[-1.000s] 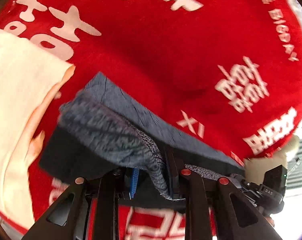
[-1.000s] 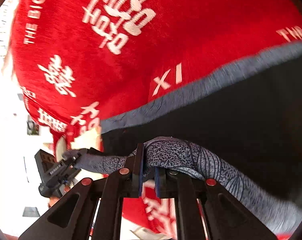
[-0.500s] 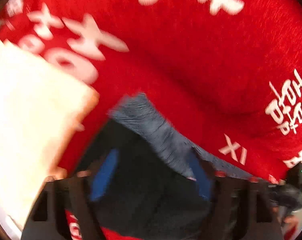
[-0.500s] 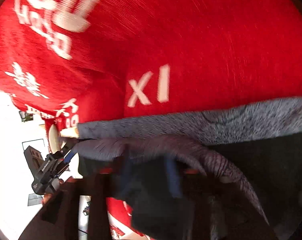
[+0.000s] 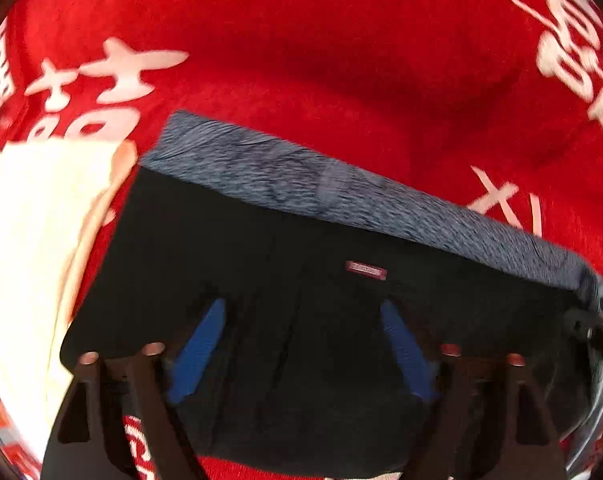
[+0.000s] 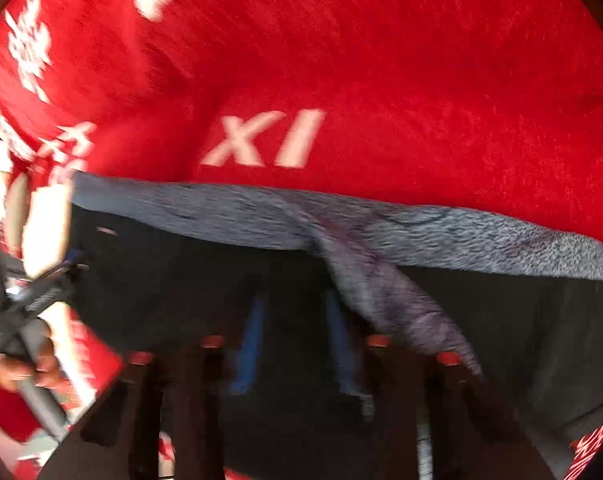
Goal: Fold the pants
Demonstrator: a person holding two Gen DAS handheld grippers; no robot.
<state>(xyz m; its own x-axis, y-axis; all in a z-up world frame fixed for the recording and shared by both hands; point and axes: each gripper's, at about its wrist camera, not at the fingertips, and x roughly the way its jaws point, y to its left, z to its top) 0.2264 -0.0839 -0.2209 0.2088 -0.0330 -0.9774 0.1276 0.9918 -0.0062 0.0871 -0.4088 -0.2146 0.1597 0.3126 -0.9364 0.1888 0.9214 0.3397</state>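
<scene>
Both grippers hung over the pants [image 5: 301, 240] (dark, grey-banded) on the red cloth [image 5: 301, 60]: left gripper [image 5: 301, 344] just spread wide, right gripper [image 6: 297, 340] just narrowing, neither gripping fabric.

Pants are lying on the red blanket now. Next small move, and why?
Probably nudge the right gripper rightward onto the grey flap lying bunched across the dark pants and pull it flat. Its jaws have just been closing, with nothing between them.
</scene>
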